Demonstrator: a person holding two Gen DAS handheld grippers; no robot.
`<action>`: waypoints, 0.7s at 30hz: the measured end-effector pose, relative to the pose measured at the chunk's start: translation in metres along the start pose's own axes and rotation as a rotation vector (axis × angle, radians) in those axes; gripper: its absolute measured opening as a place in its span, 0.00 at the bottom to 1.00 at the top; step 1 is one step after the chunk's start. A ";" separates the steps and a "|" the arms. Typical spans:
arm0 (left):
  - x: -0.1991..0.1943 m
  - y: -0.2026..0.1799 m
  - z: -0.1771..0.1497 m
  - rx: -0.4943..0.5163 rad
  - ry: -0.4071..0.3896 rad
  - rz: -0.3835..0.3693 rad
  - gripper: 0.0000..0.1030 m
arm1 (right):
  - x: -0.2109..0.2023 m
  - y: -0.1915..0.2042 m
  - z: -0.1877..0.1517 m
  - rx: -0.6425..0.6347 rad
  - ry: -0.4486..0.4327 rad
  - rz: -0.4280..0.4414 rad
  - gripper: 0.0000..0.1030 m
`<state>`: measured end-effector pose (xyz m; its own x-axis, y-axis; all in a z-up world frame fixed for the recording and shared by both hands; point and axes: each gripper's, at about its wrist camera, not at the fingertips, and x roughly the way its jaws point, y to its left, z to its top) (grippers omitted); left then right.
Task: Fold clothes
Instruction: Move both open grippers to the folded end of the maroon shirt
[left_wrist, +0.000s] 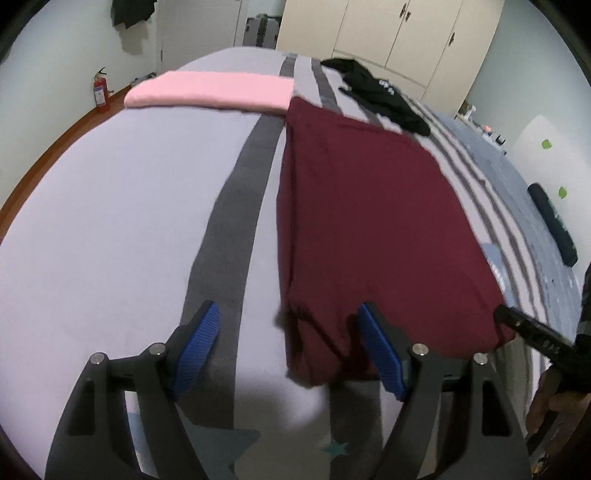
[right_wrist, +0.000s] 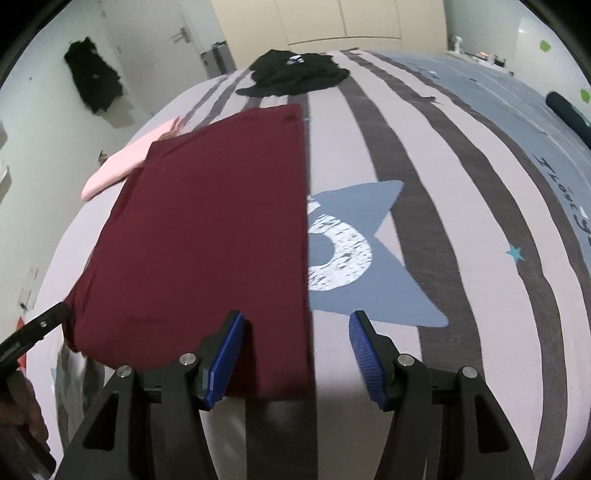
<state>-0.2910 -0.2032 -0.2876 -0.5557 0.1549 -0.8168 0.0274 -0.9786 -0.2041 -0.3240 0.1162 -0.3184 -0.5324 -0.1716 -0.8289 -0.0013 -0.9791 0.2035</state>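
Now – step: we judge the maroon garment (left_wrist: 369, 206) half-folded on the bed (left_wrist: 110, 206) | left hand-held gripper (left_wrist: 288, 347) spread, empty, straddling its near-left corner | right hand-held gripper (right_wrist: 295, 350) spread, empty, straddling its near-right edge | next – pinch both corners, fold away.

Colours on the bed

The folded garment (right_wrist: 207, 236) is dark maroon, the one beyond it (left_wrist: 210, 90) pale pink, and the crumpled one (right_wrist: 295, 74) black with small white print. The bedsheet (left_wrist: 110, 221) is lilac with grey stripes, a blue star (right_wrist: 369, 258) and white number.
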 end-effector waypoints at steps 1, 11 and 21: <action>0.001 0.002 -0.003 -0.001 0.005 0.000 0.68 | 0.000 0.000 -0.003 0.000 0.003 0.008 0.53; 0.005 0.007 -0.017 -0.012 0.010 -0.023 0.65 | 0.004 -0.012 -0.016 0.024 0.013 0.071 0.53; -0.003 0.001 -0.009 -0.030 0.003 -0.055 0.57 | -0.003 -0.014 -0.012 0.049 0.029 0.114 0.53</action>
<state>-0.2820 -0.2029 -0.2900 -0.5546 0.2092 -0.8054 0.0215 -0.9640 -0.2651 -0.3126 0.1288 -0.3246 -0.5065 -0.2855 -0.8136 0.0161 -0.9466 0.3221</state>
